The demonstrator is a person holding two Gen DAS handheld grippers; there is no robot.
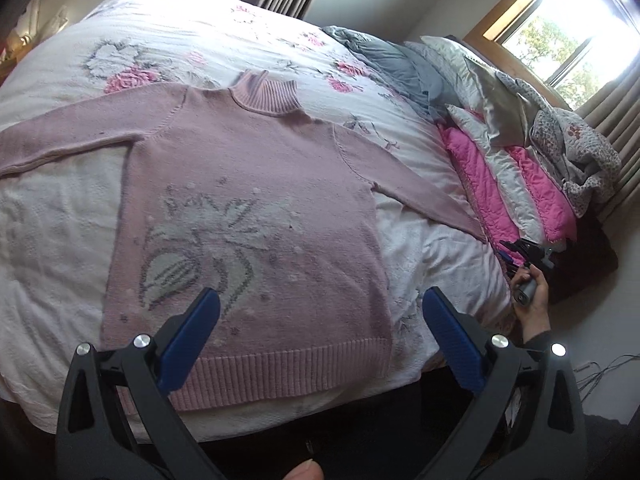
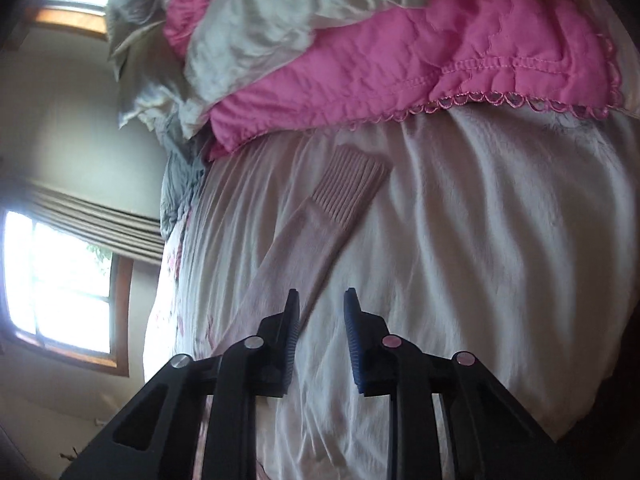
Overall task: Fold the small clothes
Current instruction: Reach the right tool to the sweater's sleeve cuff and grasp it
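A pink sweater (image 1: 248,216) is laid flat, front up, on the white bedspread (image 1: 60,220). Its long axis runs from the ribbed hem at the near bed edge to the collar (image 1: 264,94) farther in; both sleeves are spread sideways. The left gripper (image 1: 320,316) is held above the hem, jaws wide apart and empty. The right gripper (image 2: 322,308) is parted, seemingly just above the right sleeve (image 2: 316,236), its cuff near a pink quilt (image 2: 400,64). Bare bedspread lies right of the sleeve.
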